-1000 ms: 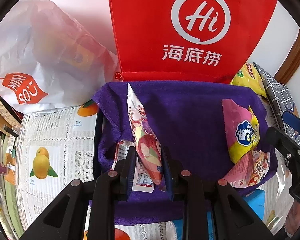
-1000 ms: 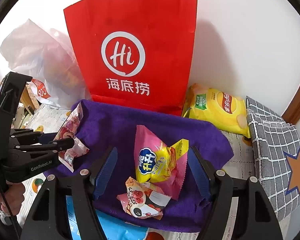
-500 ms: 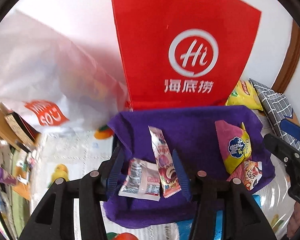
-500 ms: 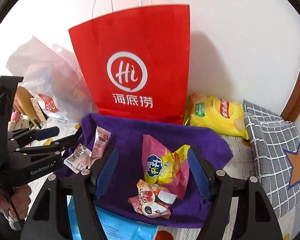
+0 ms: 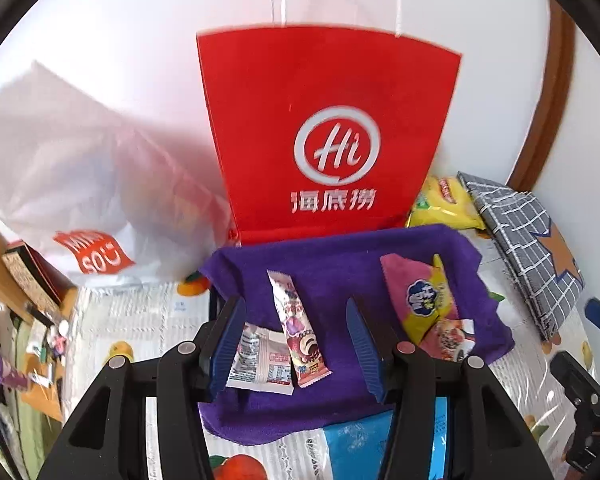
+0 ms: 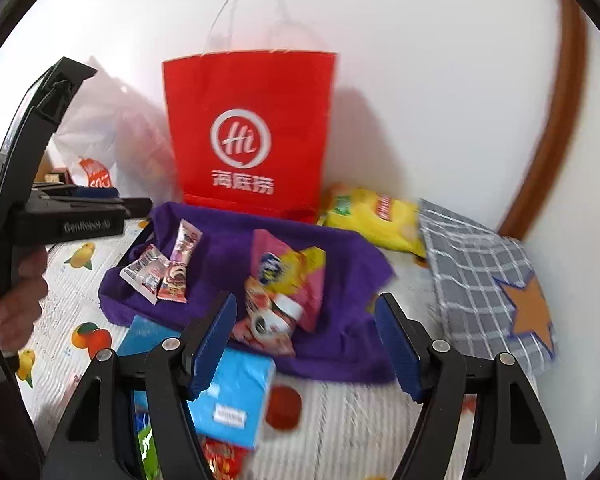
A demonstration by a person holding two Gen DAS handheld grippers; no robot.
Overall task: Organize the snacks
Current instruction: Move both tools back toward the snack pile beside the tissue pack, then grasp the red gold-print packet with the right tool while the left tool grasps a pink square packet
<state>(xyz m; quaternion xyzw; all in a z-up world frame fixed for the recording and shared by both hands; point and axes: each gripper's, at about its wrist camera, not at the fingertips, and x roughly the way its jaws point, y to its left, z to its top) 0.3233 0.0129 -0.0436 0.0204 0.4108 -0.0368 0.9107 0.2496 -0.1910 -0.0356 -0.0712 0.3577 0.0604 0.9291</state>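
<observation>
left gripper (image 5: pixel 296 344) jaws spread, just opened, empty above two snack sachets (image 5: pixel 288 340) lying on purple cloth (image 5: pixel 332 264); right gripper (image 6: pixel 306 344) spread, empty; right view alone shows hand (image 6: pixel 16 300) and blue box (image 6: pixel 236 396); red bag (image 5: pixel 328 140) reads "hi", white bag (image 5: pixel 92 256) "miniso"

Both grippers are matte black plastic frames with silver round screws at the pivots and ribbed blue pads (image 5: pixel 360 344) lining the finger insides. The left gripper (image 6: pixel 96 200) carries pale "GenRobot.AI" lettering along its side bar, above a curved black handle.
</observation>
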